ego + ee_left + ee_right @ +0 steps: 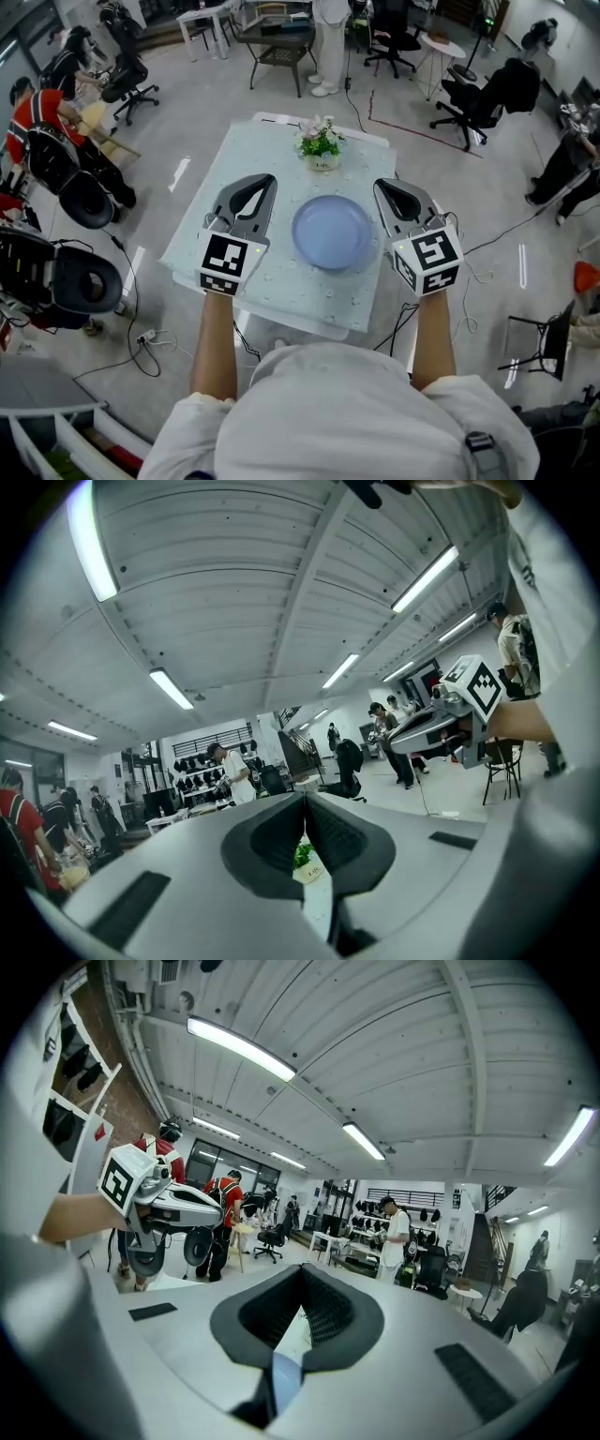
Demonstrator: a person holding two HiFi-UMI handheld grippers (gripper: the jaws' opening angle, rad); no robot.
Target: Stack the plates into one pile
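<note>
A pale blue plate (331, 231) lies in the middle of the white table (216, 234); I cannot tell if more plates lie under it. My left gripper (267, 180) hovers above the table just left of the plate, its jaws shut with nothing between them. Just right of the plate, my right gripper (380, 185) is held the same way, shut and empty. In the left gripper view the closed fingertips (305, 797) meet, and the right gripper (441, 726) shows alongside. In the right gripper view a sliver of the blue plate (286, 1372) shows below the shut jaws.
A small pot of flowers (321, 142) stands at the table's far edge behind the plate. Office chairs (469, 98), cables on the floor and several people surround the table. A black chair (66, 281) sits close at the left.
</note>
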